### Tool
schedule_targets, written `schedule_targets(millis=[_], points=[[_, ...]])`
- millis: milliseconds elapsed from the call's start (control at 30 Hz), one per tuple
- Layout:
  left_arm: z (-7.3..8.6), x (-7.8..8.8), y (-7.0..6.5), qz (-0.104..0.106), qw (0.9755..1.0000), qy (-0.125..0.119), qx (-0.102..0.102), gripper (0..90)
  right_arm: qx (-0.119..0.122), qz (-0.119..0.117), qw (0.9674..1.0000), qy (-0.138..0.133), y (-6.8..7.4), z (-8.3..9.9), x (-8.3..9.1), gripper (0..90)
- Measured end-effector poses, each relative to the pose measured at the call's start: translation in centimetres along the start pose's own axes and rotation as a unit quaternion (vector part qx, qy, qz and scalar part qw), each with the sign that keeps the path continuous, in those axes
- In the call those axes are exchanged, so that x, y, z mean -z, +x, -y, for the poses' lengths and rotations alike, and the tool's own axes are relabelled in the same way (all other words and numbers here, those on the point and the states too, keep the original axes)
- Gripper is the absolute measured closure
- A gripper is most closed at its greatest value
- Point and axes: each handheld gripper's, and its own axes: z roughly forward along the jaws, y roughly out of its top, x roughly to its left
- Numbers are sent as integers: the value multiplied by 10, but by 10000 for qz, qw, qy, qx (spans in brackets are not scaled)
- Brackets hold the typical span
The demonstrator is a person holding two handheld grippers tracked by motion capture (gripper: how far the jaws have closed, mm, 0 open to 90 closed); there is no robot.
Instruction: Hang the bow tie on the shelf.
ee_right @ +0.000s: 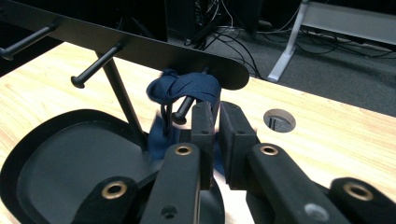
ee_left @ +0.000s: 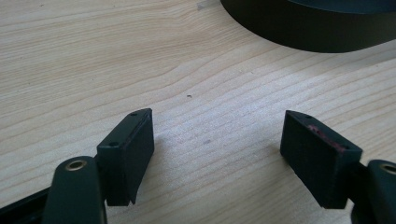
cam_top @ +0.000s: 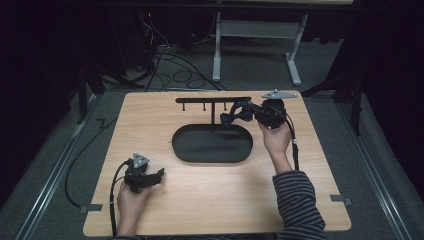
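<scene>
A black stand has an oval tray base and a post carrying a flat bar with several pegs. A dark blue cloth loop hangs bunched over the end peg under the bar. My right gripper sits just behind that peg, its jaws nearly together with blue cloth pinched between them. In the high view this gripper is at the bar's right end, beside the cloth. My left gripper rests low at the front left, open over bare wood, nothing between its jaws.
The tray's rim lies ahead of the left gripper. A round hole is cut into the tabletop beyond the right gripper. Cables and a white desk frame stand on the floor behind the table.
</scene>
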Motion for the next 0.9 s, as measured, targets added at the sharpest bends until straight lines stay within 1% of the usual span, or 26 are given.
schedule_targets(millis=[200,333,400,567,633,900], points=[[0,0,0,1,10000,1,-1,264,-69,-8,10000,-18,-3,4,7,755],[0,0,0,0,10000,0,-1,264,-85,-60,9999,15,-6,6,15,713],[0,0,0,0,10000,1,-1,264,-95,-103,9999,-20,-8,8,20,687],[0,0,0,-1,10000,0,-1,264,-153,-139,9998,-18,-12,12,27,655],[0,0,0,-1,10000,1,-1,264,-243,-179,9995,3,-15,16,31,632],[0,0,0,0,10000,-1,0,264,-298,-158,9994,-21,-22,25,42,589]])
